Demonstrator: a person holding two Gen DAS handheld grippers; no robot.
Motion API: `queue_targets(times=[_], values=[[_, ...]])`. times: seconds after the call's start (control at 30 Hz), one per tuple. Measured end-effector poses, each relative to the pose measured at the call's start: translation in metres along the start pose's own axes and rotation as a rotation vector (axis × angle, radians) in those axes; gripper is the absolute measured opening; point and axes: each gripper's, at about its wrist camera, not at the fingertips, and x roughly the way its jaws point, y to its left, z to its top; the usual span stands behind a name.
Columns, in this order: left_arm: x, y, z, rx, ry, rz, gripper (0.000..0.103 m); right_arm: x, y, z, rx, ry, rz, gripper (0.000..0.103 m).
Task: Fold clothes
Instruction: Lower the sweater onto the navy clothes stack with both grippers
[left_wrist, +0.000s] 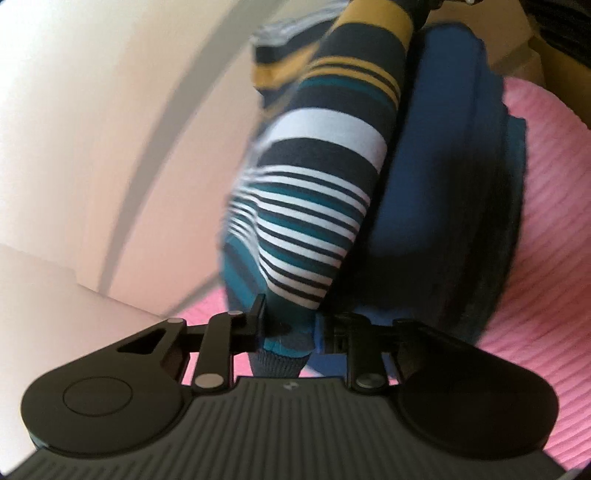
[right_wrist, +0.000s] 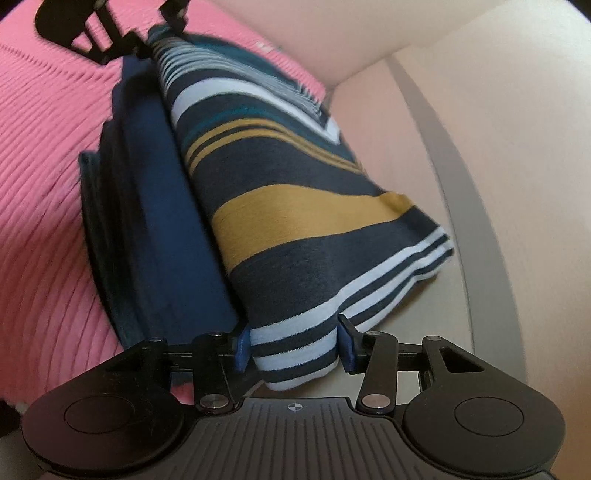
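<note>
The right gripper (right_wrist: 293, 349) pinches one end of the folded striped shirt (right_wrist: 295, 206); the left gripper (left_wrist: 290, 330) clamps the opposite end. The shirt stretches between them, beside a dark blue garment (right_wrist: 162, 221) on the pink ribbed blanket (right_wrist: 44, 166).

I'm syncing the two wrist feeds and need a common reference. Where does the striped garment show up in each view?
Left wrist: the striped garment runs up the centre, from the left gripper to the top edge.
Right wrist: it runs from the right gripper at bottom centre up to the top left.
Shared landmark: the plain blue garment lying beside it on the pink cloth.
</note>
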Motion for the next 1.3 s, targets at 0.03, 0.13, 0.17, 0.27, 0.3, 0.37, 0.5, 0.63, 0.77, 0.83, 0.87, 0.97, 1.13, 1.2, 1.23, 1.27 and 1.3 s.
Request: queue_targets(times=[0.03, 0.13, 0.17, 0.27, 0.3, 0.37, 0.5, 0.63, 0.77, 0.83, 0.87, 0.97, 1.13, 1.2, 1.23, 1.27, 1.3], values=[[0.004, -0.007, 0.000, 0.013, 0.006, -0.003, 0.020, -0.006, -0.006, 0.003, 0.028, -0.011, -0.011, 0.044], [-0.006, 0.004, -0.001, -0.028, -0.005, 0.022, 0.019, -0.003, -0.017, 0.005, 0.081, -0.017, -0.015, 0.044], [-0.011, 0.008, 0.000, -0.038, -0.012, 0.030, 0.019, 0.004, -0.015, 0.003, 0.072, -0.002, -0.009, 0.044], [-0.027, 0.012, 0.010, -0.020, -0.029, 0.042, 0.017, 0.018, -0.007, -0.006, 0.048, 0.038, 0.005, 0.044], [-0.032, 0.013, 0.014, -0.013, -0.035, 0.046, 0.017, 0.016, -0.007, -0.007, 0.047, 0.037, 0.004, 0.044], [-0.041, 0.004, 0.008, 0.002, -0.043, 0.032, 0.017, 0.006, -0.008, -0.002, 0.047, 0.013, 0.000, 0.044], [-0.033, -0.013, -0.020, 0.019, -0.004, -0.006, 0.017, -0.004, -0.002, 0.010, 0.058, -0.010, -0.002, 0.044], [-0.027, -0.013, -0.034, 0.023, 0.004, -0.022, 0.018, 0.001, 0.003, 0.012, 0.061, 0.017, -0.003, 0.044], [-0.022, -0.006, -0.036, 0.006, 0.007, -0.018, 0.019, -0.015, 0.001, 0.022, 0.075, -0.007, -0.013, 0.044], [-0.018, -0.001, -0.037, -0.017, 0.016, -0.022, 0.019, 0.002, 0.004, 0.021, 0.080, 0.017, -0.003, 0.044], [-0.018, -0.002, -0.039, -0.010, 0.015, -0.022, 0.019, 0.005, 0.009, 0.019, 0.063, 0.031, -0.006, 0.044], [-0.017, -0.009, -0.034, 0.017, 0.000, -0.026, 0.019, 0.001, 0.015, 0.015, 0.057, 0.035, -0.008, 0.044], [-0.017, -0.008, -0.034, 0.014, 0.003, -0.034, 0.021, 0.001, 0.008, 0.018, 0.055, 0.037, -0.011, 0.062], [-0.020, -0.007, -0.036, 0.012, 0.000, -0.029, 0.022, -0.006, -0.001, 0.023, 0.090, 0.035, 0.002, 0.068], [-0.022, -0.006, -0.038, 0.010, -0.001, -0.028, 0.022, -0.014, -0.004, 0.025, 0.105, 0.022, 0.004, 0.068], [-0.022, -0.006, -0.038, 0.009, -0.002, -0.029, 0.022, -0.021, -0.007, 0.028, 0.112, 0.010, 0.001, 0.068], [-0.023, -0.005, -0.039, 0.009, -0.003, -0.030, 0.022, -0.025, -0.009, 0.030, 0.108, -0.003, -0.003, 0.069]])
